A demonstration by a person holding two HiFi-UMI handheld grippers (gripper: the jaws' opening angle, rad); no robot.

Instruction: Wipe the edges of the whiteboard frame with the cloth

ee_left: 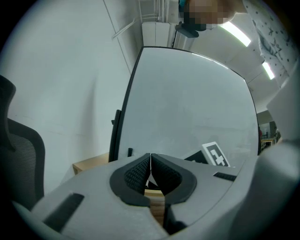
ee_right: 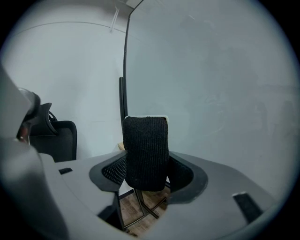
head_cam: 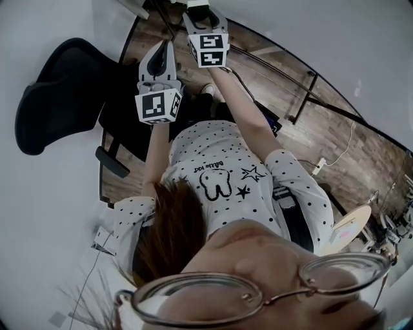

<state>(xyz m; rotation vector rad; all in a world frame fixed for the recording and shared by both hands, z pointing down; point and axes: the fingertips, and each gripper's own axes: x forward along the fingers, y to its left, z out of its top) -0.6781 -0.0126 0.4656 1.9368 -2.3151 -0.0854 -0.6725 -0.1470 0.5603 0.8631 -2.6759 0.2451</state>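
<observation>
Count: two hand-held grippers, namely left hand-held gripper (ee_left: 150, 159) and right hand-held gripper (ee_right: 145, 161); one whiteboard (ee_left: 187, 103); one black knitted cloth (ee_right: 146, 150); one black office chair (head_cam: 58, 97); one person (head_cam: 219, 174) in a dotted shirt.

In the head view the right gripper (head_cam: 206, 19) runs off the top edge, its jaw tips out of frame. In the right gripper view the lower end of the cloth (ee_right: 146, 150) is buried between the jaws, and the gripper's body covers the bottom edge of the whiteboard (ee_right: 211, 93). In the left gripper view the chair (ee_left: 21, 159) is cut by the left edge, and the body of the left gripper (ee_left: 150, 161) half hides a marker cube (ee_left: 216, 154).
</observation>
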